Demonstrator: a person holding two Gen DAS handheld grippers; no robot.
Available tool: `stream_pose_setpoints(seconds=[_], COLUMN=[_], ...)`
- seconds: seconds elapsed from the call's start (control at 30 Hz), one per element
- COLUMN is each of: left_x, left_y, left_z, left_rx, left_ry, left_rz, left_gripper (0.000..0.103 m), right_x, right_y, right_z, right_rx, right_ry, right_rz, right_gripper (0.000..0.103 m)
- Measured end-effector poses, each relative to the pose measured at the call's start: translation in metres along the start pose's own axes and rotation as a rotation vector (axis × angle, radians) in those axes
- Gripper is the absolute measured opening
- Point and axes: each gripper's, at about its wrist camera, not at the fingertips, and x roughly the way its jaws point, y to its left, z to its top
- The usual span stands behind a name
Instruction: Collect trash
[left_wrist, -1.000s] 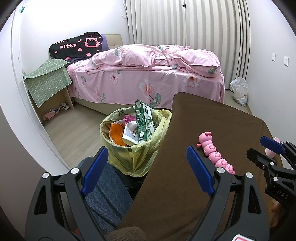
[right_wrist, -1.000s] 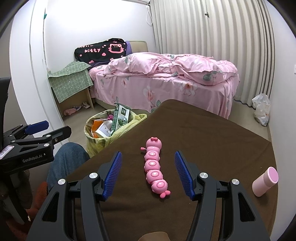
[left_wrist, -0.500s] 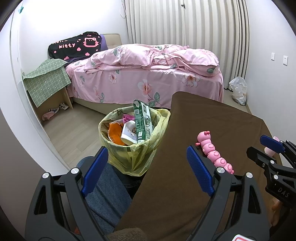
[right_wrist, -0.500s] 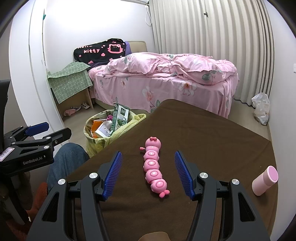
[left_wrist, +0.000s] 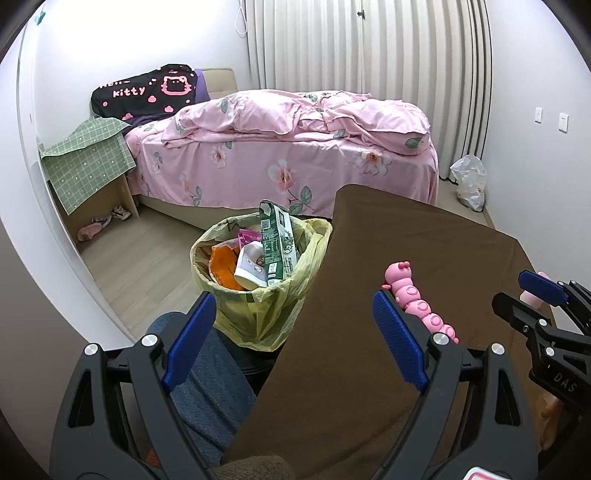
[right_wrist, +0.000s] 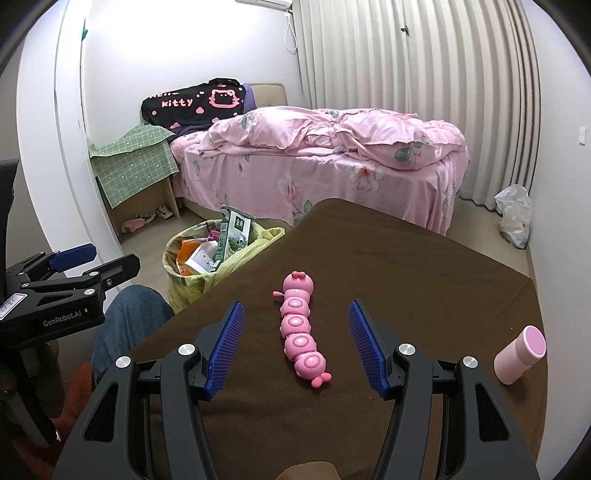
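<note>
Overhead, the right gripper hung above the brown table with its 2 fingers spread wide, empty, the pink caterpillar toy lying between them but untouched, and a pink cylinder on its side well off to its right. Left gripper was likewise spread and empty, straddling the table's left edge. Ahead of it, just beside that edge, stood the yellow trash bag, filled with a green carton and wrappers.
</note>
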Motion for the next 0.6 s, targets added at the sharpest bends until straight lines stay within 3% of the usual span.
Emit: stream_pose_setpoints(seconds=[0.6], left_x=[-0.0024], left_y=[0.0052], left_z=[0.0008], left_rx=[-0.019], left_ry=[0.009], left_rz=[-0.05], left_gripper=[0.082], right_x=[-0.0102], right_y=[0.0046], right_z=[0.004], right_rx=[-0.016], right_ry=[-0.007], right_rz=[-0.019], right_gripper=[0.056])
